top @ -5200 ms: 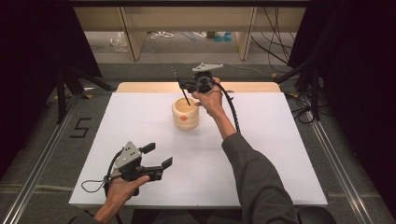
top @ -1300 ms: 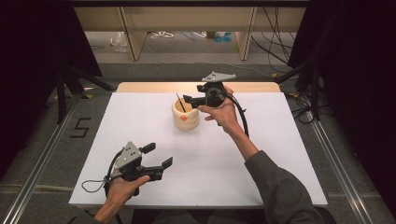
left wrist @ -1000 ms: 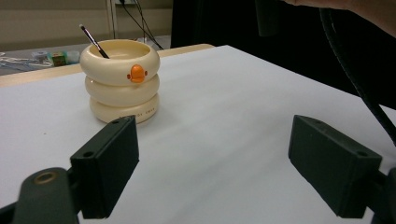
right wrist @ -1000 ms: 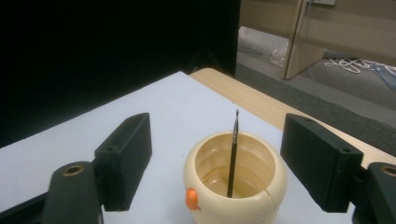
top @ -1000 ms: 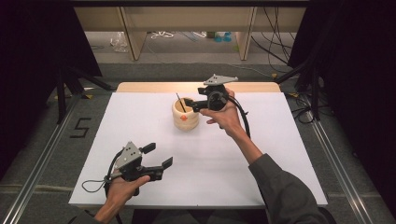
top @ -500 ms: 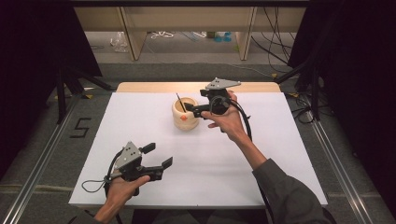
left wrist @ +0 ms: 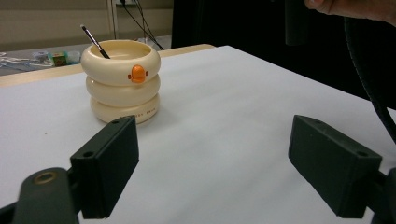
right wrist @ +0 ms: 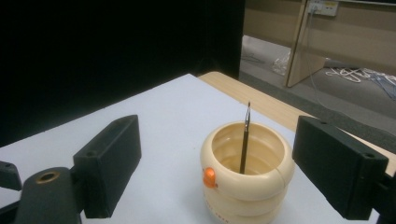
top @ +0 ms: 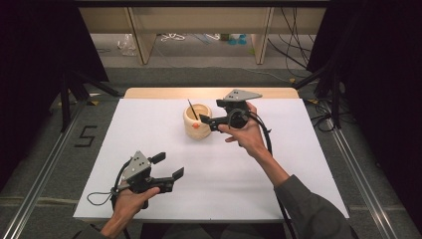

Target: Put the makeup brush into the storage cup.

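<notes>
My left gripper (top: 168,167) is sitting near the table's (top: 308,164) front edge, well apart from the cup (top: 197,121), jaws wide, gripping nothing. The cup is standing toward the table's far edge, a thin brush (top: 192,109) leaning inside it, handle poking above the rim. My right gripper (top: 205,121) is hovering just beside the cup, its jaws having just been opening; they are standing wide, nothing between the pads.
</notes>
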A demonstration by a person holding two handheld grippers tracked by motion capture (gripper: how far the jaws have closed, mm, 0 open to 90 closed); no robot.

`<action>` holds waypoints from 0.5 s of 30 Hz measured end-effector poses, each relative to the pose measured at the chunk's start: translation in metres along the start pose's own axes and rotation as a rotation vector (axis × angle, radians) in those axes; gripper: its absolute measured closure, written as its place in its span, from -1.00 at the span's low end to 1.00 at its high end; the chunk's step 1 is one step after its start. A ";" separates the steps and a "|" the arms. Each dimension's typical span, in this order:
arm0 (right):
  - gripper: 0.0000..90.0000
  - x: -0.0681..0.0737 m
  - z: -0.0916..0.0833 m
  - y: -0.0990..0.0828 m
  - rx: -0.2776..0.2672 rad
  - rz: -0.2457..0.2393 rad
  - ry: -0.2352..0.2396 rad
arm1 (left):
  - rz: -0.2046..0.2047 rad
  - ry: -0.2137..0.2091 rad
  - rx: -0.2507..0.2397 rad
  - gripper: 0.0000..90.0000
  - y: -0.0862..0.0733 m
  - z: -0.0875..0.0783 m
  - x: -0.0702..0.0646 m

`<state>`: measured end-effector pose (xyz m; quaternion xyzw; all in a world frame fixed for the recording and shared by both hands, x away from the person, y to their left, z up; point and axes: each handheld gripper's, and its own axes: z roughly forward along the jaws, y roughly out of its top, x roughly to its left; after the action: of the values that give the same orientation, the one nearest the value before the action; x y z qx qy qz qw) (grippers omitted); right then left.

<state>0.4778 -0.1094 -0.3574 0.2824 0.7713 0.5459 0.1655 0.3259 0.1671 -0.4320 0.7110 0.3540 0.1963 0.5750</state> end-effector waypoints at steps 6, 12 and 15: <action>-0.64 0.003 -0.004 -0.005 -0.001 0.004 0.006 | -0.021 0.003 0.001 -0.65 0.000 0.000 -0.001; -0.64 0.005 -0.009 -0.006 -0.007 0.007 0.015 | -0.023 0.021 0.003 -0.65 0.000 -0.001 -0.001; -0.63 0.007 -0.013 -0.009 -0.013 0.006 0.006 | -0.038 0.005 0.004 -0.65 -0.001 -0.001 -0.002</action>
<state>0.4629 -0.1169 -0.3605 0.2819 0.7675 0.5521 0.1632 0.3237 0.1657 -0.4321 0.7048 0.3693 0.1867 0.5762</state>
